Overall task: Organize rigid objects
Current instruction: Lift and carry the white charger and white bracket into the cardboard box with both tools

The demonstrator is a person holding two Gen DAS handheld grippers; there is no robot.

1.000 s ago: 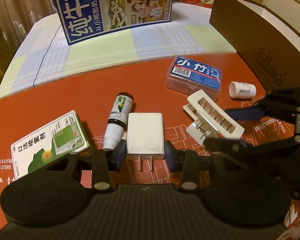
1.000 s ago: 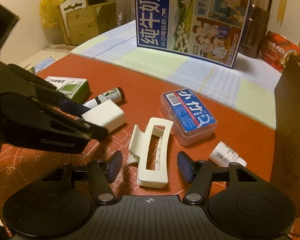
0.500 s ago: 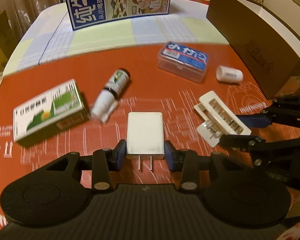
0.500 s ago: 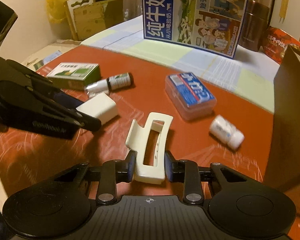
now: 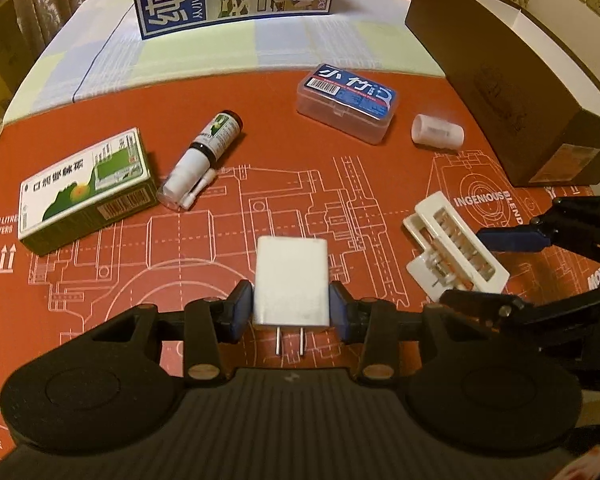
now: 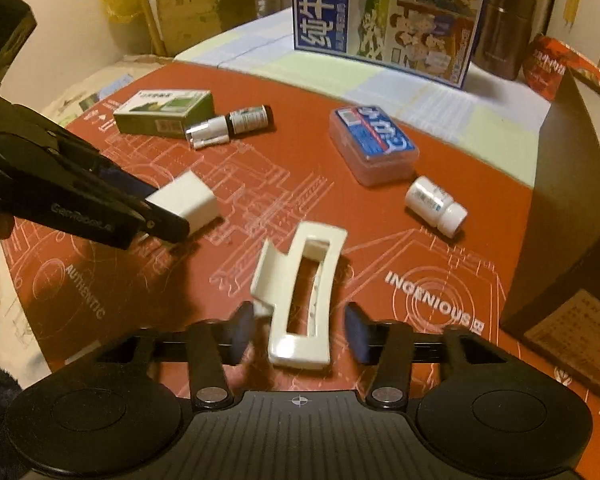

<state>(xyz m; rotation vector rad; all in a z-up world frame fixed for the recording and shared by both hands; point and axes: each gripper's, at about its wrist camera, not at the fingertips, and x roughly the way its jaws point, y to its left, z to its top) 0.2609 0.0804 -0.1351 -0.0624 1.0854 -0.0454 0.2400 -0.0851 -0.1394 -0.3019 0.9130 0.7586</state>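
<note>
The left gripper has its jaws clamped on one white charger above the near tabletop. The right gripper is opening its jaws around one white hair clip, pads clear. Beyond lie one green box, two bottles and one clear case.

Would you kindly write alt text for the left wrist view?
The left gripper clamps a white charger, prongs toward the camera, above a red mat. At right, the right gripper opens around a white hair clip.

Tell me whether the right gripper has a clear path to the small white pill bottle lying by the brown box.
Probably yes. The right gripper has its jaws opening around the white hair claw clip, so that must be left first. Beyond it, bare red mat leads to the pill bottle.
</note>
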